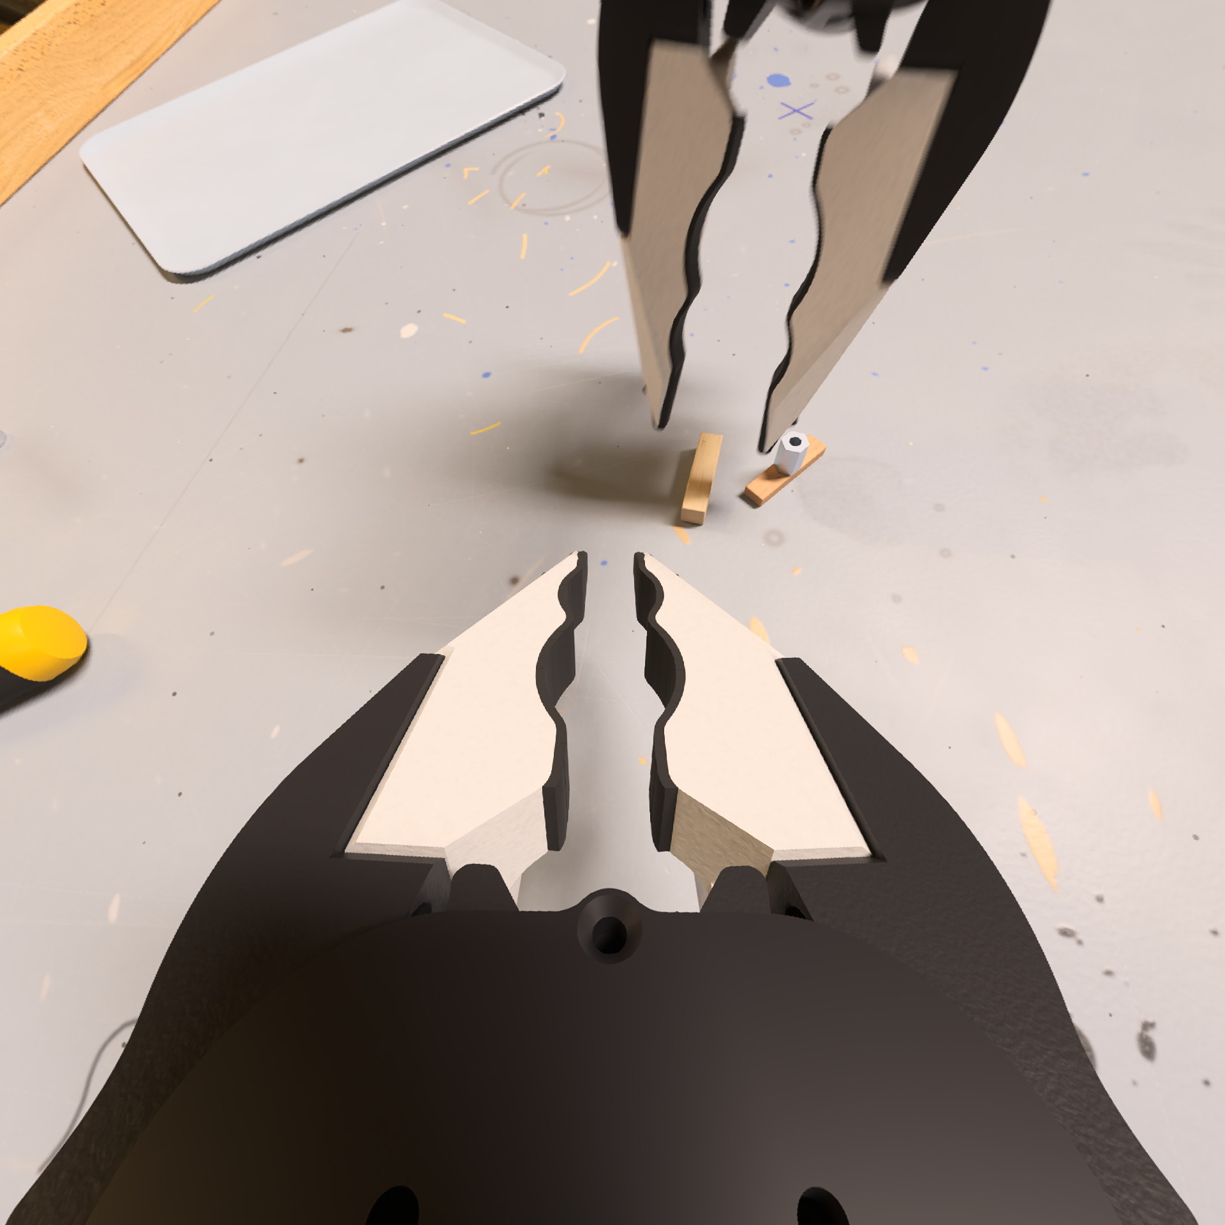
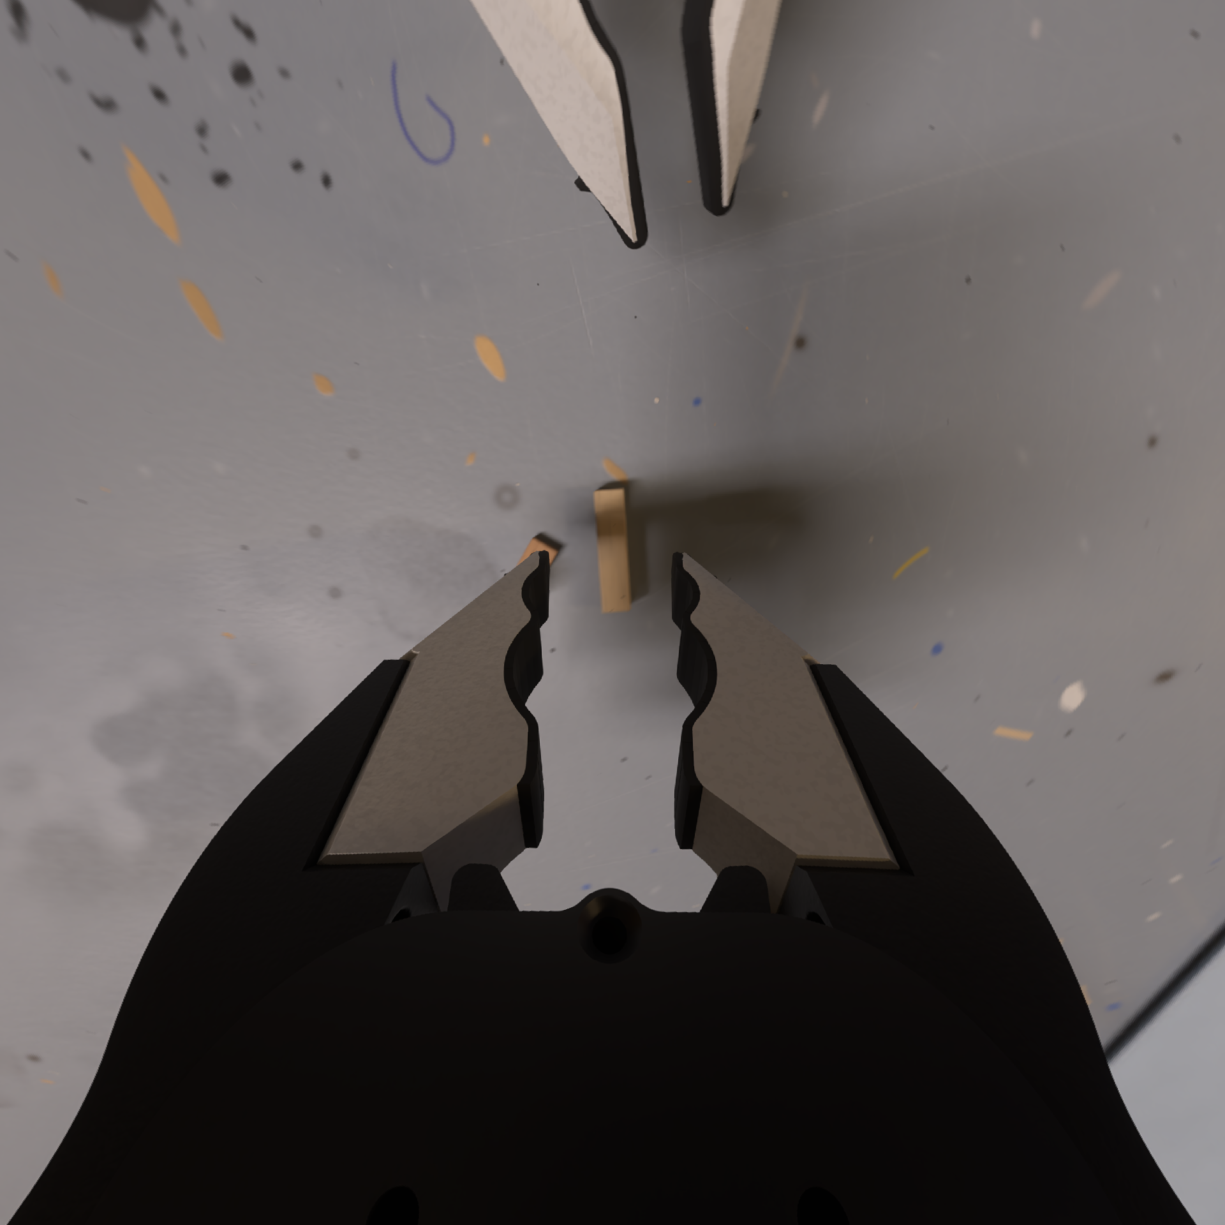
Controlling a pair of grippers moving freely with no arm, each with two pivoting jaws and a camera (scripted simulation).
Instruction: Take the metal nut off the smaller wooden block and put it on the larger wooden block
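A white hexagonal metal nut [image 1: 792,452] stands upright on the smaller, flat orange-brown wooden block [image 1: 782,474]. The larger pale wooden block [image 1: 701,477] lies just left of it on the grey table. My right gripper [image 1: 716,434] hangs open and empty just above both blocks, one fingertip close beside the nut. In the right wrist view the gripper [image 2: 610,557] straddles the larger block [image 2: 613,550]. Only a corner of the smaller block [image 2: 545,545] shows, and the nut is hidden behind a finger. My left gripper [image 1: 610,557] is narrowly open and empty, short of the blocks.
A white tray [image 1: 318,132] lies at the far left, beside a wooden ledge [image 1: 59,73]. A yellow and black object [image 1: 40,640] sits at the left edge. The left gripper [image 2: 673,225] shows beyond the blocks in the right wrist view. The table's edge [image 2: 1166,988] runs at its lower right.
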